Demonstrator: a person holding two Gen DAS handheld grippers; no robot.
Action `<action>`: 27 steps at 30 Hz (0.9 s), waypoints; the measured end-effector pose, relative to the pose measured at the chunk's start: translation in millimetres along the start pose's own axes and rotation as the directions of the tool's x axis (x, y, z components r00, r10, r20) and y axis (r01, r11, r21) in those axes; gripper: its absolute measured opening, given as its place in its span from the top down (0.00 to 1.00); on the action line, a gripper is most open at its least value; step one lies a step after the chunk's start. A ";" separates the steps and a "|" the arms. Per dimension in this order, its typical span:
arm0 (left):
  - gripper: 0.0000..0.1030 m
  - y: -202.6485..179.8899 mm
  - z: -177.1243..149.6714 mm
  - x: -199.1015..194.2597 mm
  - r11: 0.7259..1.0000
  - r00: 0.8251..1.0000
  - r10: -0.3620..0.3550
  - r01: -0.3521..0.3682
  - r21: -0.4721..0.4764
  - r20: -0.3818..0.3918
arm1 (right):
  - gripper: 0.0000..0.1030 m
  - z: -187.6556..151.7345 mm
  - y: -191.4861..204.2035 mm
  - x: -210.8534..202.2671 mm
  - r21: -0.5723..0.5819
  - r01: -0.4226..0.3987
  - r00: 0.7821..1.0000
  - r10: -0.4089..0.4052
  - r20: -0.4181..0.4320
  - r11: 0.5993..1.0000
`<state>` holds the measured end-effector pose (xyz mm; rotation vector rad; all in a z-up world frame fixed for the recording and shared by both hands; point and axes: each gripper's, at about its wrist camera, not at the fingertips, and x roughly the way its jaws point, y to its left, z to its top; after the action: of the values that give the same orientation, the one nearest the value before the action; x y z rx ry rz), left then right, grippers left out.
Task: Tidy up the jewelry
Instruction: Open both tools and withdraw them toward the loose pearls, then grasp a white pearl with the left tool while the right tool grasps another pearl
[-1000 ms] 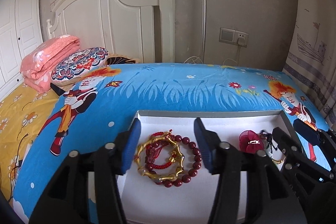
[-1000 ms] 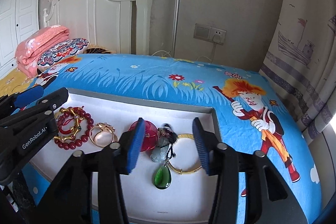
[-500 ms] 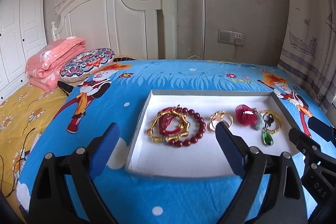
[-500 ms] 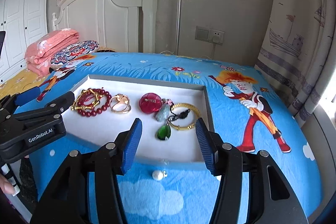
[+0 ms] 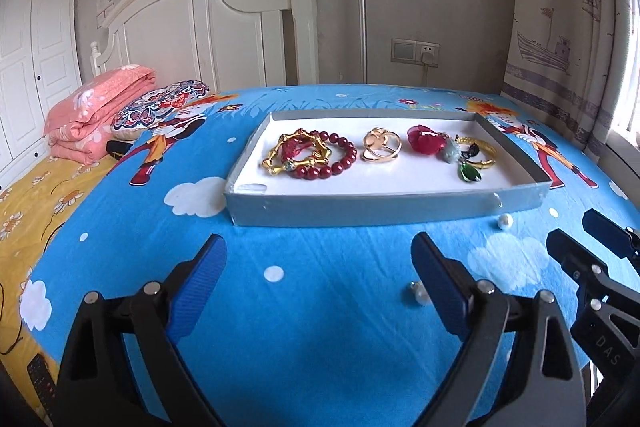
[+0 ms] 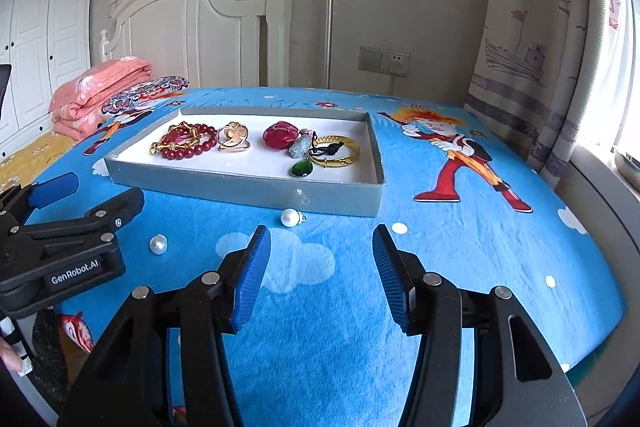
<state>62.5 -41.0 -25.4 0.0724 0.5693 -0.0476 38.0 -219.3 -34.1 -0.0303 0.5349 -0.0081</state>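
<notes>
A shallow grey tray lies on the blue cartoon bedsheet. In it, from left to right, are a red bead bracelet with a gold bamboo bangle, a gold ring, a red flower piece, a green pendant and a gold bangle. Two loose pearls lie on the sheet in front of the tray. My left gripper stands wide open and empty, well short of the tray. My right gripper is open and empty, just behind one pearl.
A folded pink quilt and a patterned pillow lie at the left by the white headboard. A curtain hangs at the right. A remote rests on the yellow sheet. A fingertip shows at the lower left.
Both grippers drew back from over the tray toward the near side of the bed. The left jaws spread much wider. Two loose pearls in front of the tray came into view.
</notes>
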 end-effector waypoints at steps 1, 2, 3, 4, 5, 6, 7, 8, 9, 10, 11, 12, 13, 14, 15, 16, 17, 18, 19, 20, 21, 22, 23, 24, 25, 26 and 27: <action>0.12 -3.7 -1.9 -0.6 1.000 1.000 -0.003 0.003 0.004 0.002 | 0.51 -0.2 -2.0 -0.7 0.008 0.002 1.000 -0.002 0.003 1.000; 0.12 -6.6 -3.5 -1.4 1.000 1.000 -0.008 0.008 0.005 0.004 | 0.51 -0.1 -4.2 -1.9 0.015 0.007 1.000 -0.007 0.008 1.000; 0.12 -9.1 -3.7 -0.9 1.000 1.000 -0.015 0.015 0.006 0.004 | 0.51 -0.2 -6.5 -3.2 0.022 0.012 1.000 -0.012 0.014 1.000; 0.12 -10.7 -4.2 -0.2 1.000 1.000 -0.020 0.020 0.007 0.001 | 0.51 -0.1 -8.4 -3.9 0.028 0.014 1.000 -0.014 0.017 1.000; 0.12 -12.9 -5.0 0.9 1.000 1.000 -0.025 0.025 0.009 -0.005 | 0.51 0.2 -9.7 -3.7 0.034 0.014 1.000 -0.015 0.018 0.999; 0.13 -15.1 -4.6 3.0 1.000 1.000 -0.027 0.027 0.013 -0.013 | 0.51 -0.3 -11.1 -3.6 0.039 0.016 1.000 -0.016 0.017 0.999; 0.16 -17.1 -5.0 4.9 0.999 0.999 -0.028 0.028 0.016 -0.019 | 0.51 -0.8 -12.4 -2.8 0.043 0.016 1.000 -0.016 0.015 0.999; 0.20 -18.9 -5.6 6.7 0.999 0.999 -0.031 0.032 0.019 -0.026 | 0.51 -1.4 -13.6 -2.1 0.047 0.015 1.000 -0.016 0.013 0.999; 0.22 -21.7 -6.2 8.9 0.999 0.999 -0.036 0.037 0.025 -0.035 | 0.51 -2.0 -14.6 -1.6 0.051 0.014 1.000 -0.015 0.011 0.999; 0.25 -24.6 -6.3 11.6 0.999 0.998 -0.038 0.039 0.033 -0.044 | 0.51 -2.7 -15.4 -1.3 0.053 0.013 1.000 -0.013 0.009 0.999; 0.31 -27.3 -6.8 13.0 0.999 0.998 -0.034 0.036 0.041 -0.048 | 0.51 -3.1 -16.4 -1.2 0.054 0.012 1.000 -0.013 0.009 0.998; 0.33 -29.5 -7.4 13.9 0.998 0.998 -0.036 0.038 0.044 -0.051 | 0.51 -3.7 -17.2 -1.6 0.055 0.013 1.000 -0.013 0.010 0.998; 0.36 -31.1 -8.1 14.6 0.998 0.998 -0.042 0.044 0.048 -0.054 | 0.51 -4.3 -17.7 -2.1 0.058 0.012 1.000 -0.013 0.011 0.998; 0.39 -33.8 -9.2 15.2 0.997 0.997 -0.045 0.048 0.056 -0.058 | 0.51 -4.7 -19.2 -2.2 0.062 0.013 1.000 -0.013 0.011 0.998; 0.41 -37.0 -10.7 15.6 0.997 0.997 -0.047 0.051 0.065 -0.063 | 0.51 -5.1 -20.5 -2.3 0.065 0.013 1.000 -0.014 0.010 0.998; 0.42 -39.6 -12.8 15.9 0.996 0.997 -0.045 0.050 0.075 -0.068 | 0.51 -5.3 -21.6 -2.4 0.068 0.013 1.000 -0.013 0.009 0.998; 0.43 -41.9 -15.7 16.2 0.995 0.996 -0.049 0.055 0.081 -0.075 | 0.51 -5.7 -22.5 -2.4 0.070 0.012 1.000 -0.013 0.009 0.997; 0.44 -42.9 -18.2 14.6 0.995 0.996 -0.050 0.056 0.084 -0.067 | 0.51 -6.1 -22.9 -2.6 0.072 0.011 1.000 -0.011 0.009 0.997; 0.45 -43.7 -20.0 12.5 0.994 0.997 -0.049 0.054 0.090 -0.062 | 0.51 -6.4 -22.0 -2.8 0.072 0.009 1.000 -0.009 0.009 0.997; 0.46 -44.6 -20.6 12.2 0.994 0.997 -0.049 0.055 0.095 -0.060 | 0.51 -6.8 -21.1 -2.9 0.071 0.006 1.000 -0.006 0.008 0.997; 0.47 -44.5 -20.8 12.1 0.994 0.997 -0.055 0.061 0.094 -0.060 | 0.51 -7.2 -19.8 -2.7 0.068 0.003 1.000 -0.004 0.006 0.998; 0.51 -43.3 -21.0 12.2 0.993 0.996 -0.069 0.074 0.088 -0.061 | 0.51 -7.7 -18.2 -2.7 0.064 0.001 1.000 -0.001 0.006 0.998; 0.66 -42.0 -21.3 12.2 0.992 0.994 -0.090 0.095 0.082 -0.061 | 0.51 -7.6 -16.6 -2.6 0.059 -0.002 1.000 0.002 0.006 0.998; 0.75 -41.5 -21.1 12.7 0.991 0.993 -0.103 0.107 0.081 -0.060 | 0.51 -7.5 -15.0 -2.8 0.054 -0.004 1.000 0.004 0.007 0.999; 0.87 -40.9 -21.1 12.7 0.991 0.993 -0.100 0.105 0.084 -0.059 | 0.51 -7.3 -13.1 -2.8 0.048 -0.004 1.000 0.004 0.008 0.999; 0.87 -39.2 -21.1 13.0 0.991 0.993 -0.100 0.104 0.081 -0.058 | 0.51 -7.0 -11.2 -2.6 0.043 -0.006 1.000 0.005 0.008 0.999; 0.87 -36.7 -20.8 13.1 0.991 0.993 -0.105 0.109 0.073 -0.058 | 0.51 -7.0 -9.3 -2.0 0.038 -0.008 1.000 0.008 0.005 0.999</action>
<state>60.0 -76.1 -52.0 0.1175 0.6255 -0.1724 32.8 -228.8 -38.8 0.0089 0.5298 -0.0105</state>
